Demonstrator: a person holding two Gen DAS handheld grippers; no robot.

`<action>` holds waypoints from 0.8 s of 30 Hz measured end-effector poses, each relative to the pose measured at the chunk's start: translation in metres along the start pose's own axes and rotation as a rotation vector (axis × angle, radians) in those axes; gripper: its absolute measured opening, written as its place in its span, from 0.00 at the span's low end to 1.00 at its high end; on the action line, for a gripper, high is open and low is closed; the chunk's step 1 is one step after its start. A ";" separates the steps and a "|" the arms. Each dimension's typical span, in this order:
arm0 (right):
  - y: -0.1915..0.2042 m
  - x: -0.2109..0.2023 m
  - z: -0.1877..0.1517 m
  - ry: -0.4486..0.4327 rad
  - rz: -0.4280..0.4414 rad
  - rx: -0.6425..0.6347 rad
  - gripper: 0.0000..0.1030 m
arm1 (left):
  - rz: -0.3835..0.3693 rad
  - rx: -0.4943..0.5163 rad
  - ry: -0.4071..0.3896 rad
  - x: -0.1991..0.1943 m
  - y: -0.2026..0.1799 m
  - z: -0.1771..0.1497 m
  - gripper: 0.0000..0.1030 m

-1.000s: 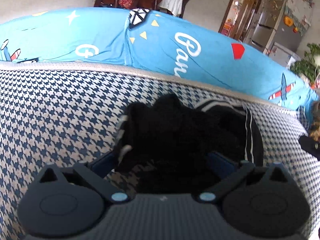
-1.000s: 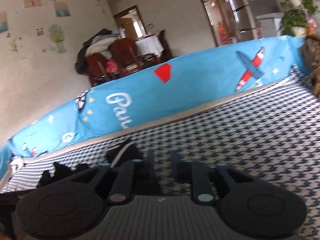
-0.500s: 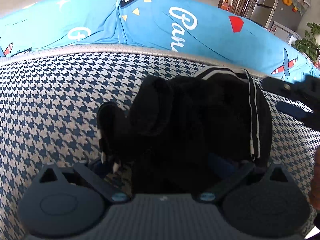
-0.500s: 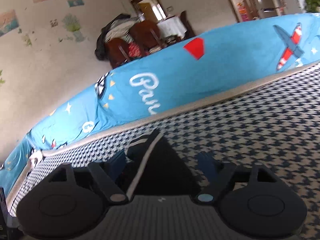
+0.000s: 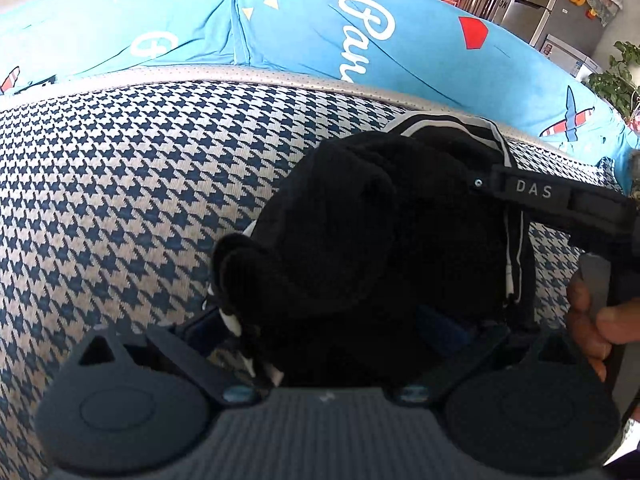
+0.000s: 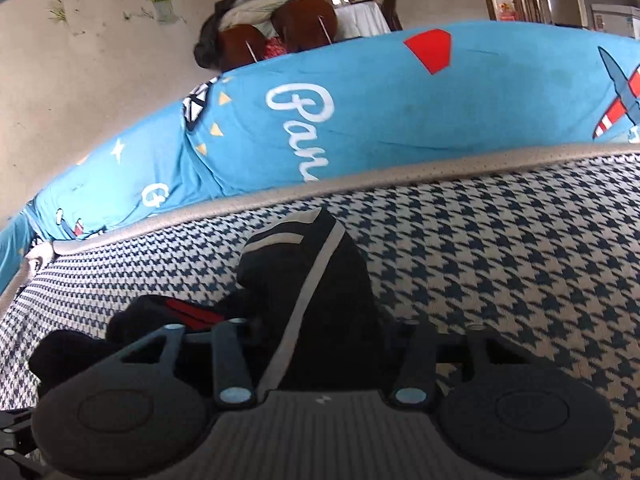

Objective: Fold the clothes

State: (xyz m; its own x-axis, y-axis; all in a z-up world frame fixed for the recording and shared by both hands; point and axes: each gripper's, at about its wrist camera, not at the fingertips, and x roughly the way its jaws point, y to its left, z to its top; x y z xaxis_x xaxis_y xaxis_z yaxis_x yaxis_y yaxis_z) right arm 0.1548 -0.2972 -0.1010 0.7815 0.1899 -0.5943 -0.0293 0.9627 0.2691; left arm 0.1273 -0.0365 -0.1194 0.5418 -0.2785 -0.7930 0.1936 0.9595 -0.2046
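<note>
Houndstooth bed (image 5: 120, 184), black garment (image 5: 380, 240) near far edge: right gripper (image 6: 332, 332) jaws just closing on it, left gripper (image 5: 328, 332) jaws wide around it.

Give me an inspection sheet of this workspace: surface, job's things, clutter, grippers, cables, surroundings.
Surface: houndstooth cushion, blue and cream, with a pale piped edge.
Job's things: one black garment with white stripes, bunched in a heap, not folded.
Clutter: nothing seen.
Grippers: left gripper has the garment's near edge between its fingers; right gripper has just been closing, with the striped fold between its fingers.
Cables: nothing seen.
Surroundings: blue printed cover behind the cushion; brown chairs, fridge, potted plant.
</note>
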 end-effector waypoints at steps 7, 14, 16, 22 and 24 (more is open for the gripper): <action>0.004 -0.027 0.005 -0.076 -0.043 -0.009 0.23 | -0.015 -0.035 -0.069 -0.017 0.005 0.009 1.00; -0.011 -0.072 0.017 -0.177 -0.152 0.025 0.21 | 0.012 -0.067 -0.172 -0.039 0.016 0.023 1.00; -0.020 -0.084 0.018 -0.193 -0.195 0.037 0.21 | 0.035 -0.095 -0.173 -0.039 0.022 0.025 1.00; -0.058 -0.106 0.019 -0.155 -0.341 0.091 0.25 | 0.070 -0.161 -0.167 -0.040 0.035 0.027 1.00; -0.070 -0.110 0.018 -0.128 -0.382 0.114 0.28 | 0.073 -0.161 -0.168 -0.038 0.036 0.029 1.00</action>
State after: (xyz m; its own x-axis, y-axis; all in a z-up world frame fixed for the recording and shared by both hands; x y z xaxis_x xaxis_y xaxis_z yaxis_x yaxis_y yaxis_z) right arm 0.0819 -0.3888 -0.0407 0.7941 -0.2087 -0.5709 0.3411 0.9304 0.1343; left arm 0.1375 0.0073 -0.0800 0.6809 -0.1980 -0.7051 0.0234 0.9681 -0.2493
